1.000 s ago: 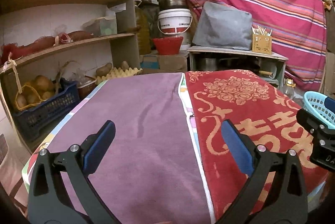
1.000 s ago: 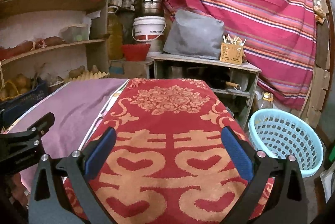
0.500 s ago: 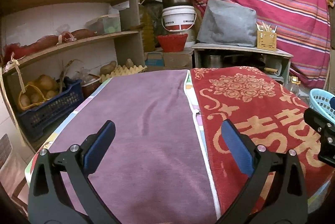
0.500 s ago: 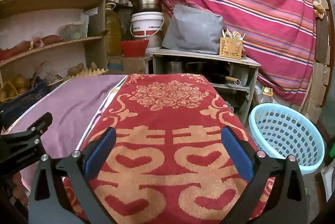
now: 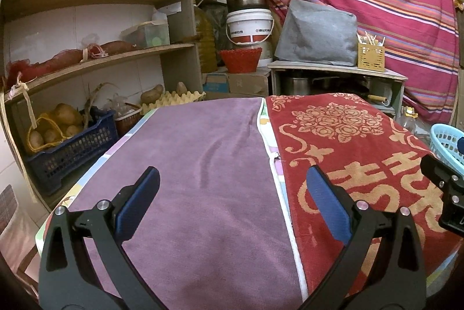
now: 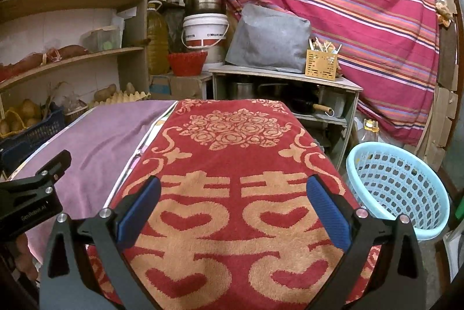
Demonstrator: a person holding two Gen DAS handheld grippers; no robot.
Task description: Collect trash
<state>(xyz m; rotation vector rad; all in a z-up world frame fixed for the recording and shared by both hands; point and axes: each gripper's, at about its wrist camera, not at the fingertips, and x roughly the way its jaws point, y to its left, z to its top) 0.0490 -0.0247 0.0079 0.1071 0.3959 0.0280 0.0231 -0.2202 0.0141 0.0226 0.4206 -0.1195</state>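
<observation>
Over the purple towel [image 5: 203,194], the left gripper [image 5: 232,202] hangs with its jaws spread wide and nothing between them, and its view has swung slightly left since a second ago, so the light blue basket [image 5: 446,145] now shows only at the right edge. Above the red patterned towel [image 6: 232,194] the right gripper [image 6: 233,208] is likewise wide open and empty, framed much as before. That basket [image 6: 397,182] stands beside the table's right side.
</observation>
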